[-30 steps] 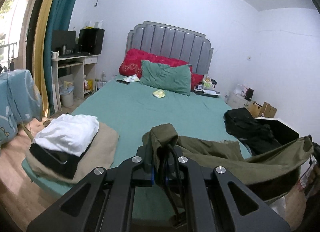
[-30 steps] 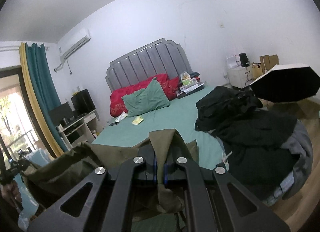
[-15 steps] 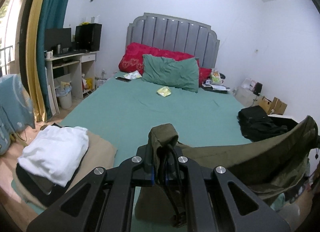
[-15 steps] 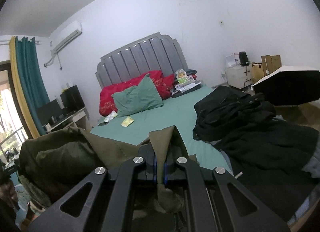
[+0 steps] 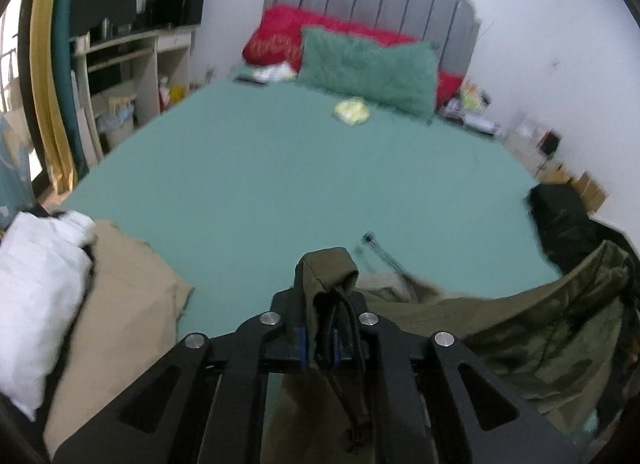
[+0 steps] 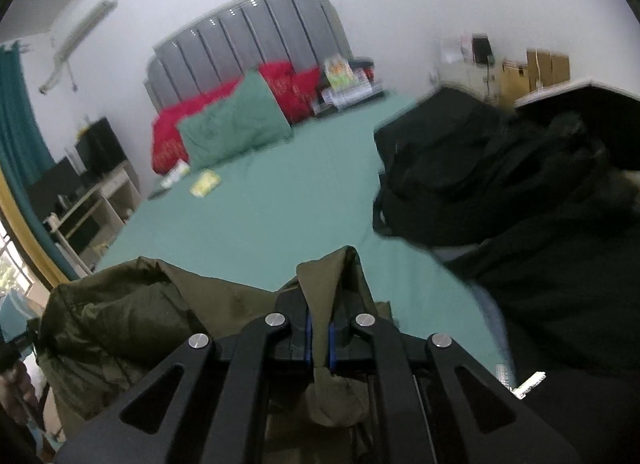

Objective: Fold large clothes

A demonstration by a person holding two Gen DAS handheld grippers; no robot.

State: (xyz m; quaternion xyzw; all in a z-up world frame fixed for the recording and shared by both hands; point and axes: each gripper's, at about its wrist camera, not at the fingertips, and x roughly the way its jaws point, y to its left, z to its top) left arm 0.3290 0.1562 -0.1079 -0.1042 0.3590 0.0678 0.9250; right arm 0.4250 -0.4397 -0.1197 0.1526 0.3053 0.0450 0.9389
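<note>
The olive-green fabric garment hangs stretched sideways between the two grippers, its long axis running across the foot of the teal-sheeted bed, sagging in the middle. The left gripper is clamped on one bunched corner (a black drawstring hangs beside it); the right gripper pinches the other corner, and both point toward the grey headboard. A folded stack of white and beige clothes lies left, and a black clothes heap lies right.
</note>
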